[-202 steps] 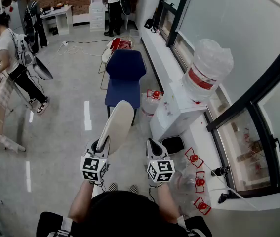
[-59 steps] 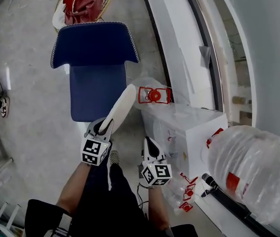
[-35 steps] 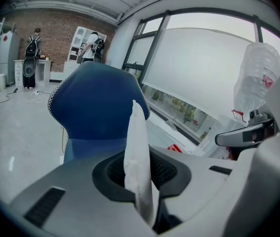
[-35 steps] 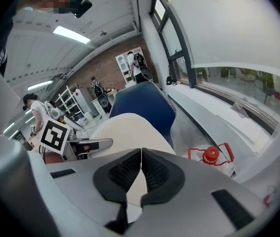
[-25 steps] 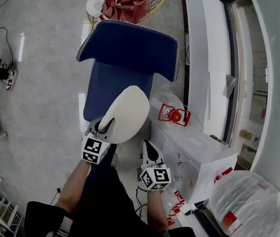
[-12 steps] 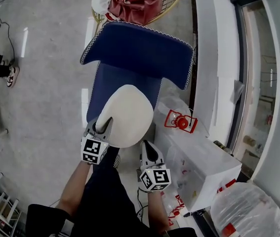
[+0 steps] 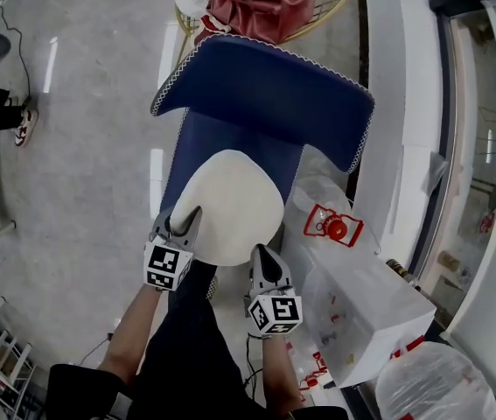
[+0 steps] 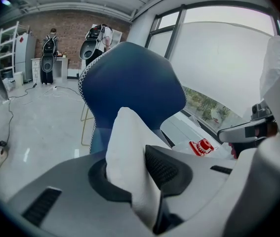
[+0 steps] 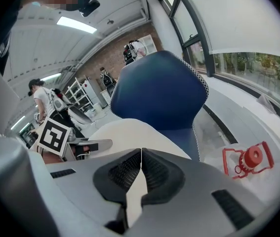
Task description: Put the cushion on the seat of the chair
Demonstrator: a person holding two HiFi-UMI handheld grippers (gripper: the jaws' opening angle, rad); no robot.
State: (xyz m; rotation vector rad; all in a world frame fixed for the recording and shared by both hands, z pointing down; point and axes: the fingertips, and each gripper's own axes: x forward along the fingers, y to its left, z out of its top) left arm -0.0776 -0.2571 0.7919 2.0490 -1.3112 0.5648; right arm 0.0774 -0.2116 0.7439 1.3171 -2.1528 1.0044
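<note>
- The blue chair (image 7: 261,90) fills far more of the head view than a couple of seconds ago. I have closed in on it, and its backrest now spreads across the top of the frame.
- The cream cushion (image 7: 230,206) has swung round. It was edge-on and standing up in front of the seat. Now its broad oval face lies open and covers the front part of the blue seat. Whether its underside already touches the seat I cannot tell.
- My left gripper (image 7: 180,223) has come down with it and grips the cushion's near left edge. In the left gripper view the pale fabric is bunched between the two dark pads. The jaws have just eased slightly wider, but the fabric is still pinched.
- My right gripper (image 7: 259,256) has sunk alongside, just beside the cushion's near right edge. Its jaws are pressed together on nothing, with the cushion lying just past them.
- I judge the placing nearly done. What remains is to settle the cushion flat on the seat and let go.
</note>
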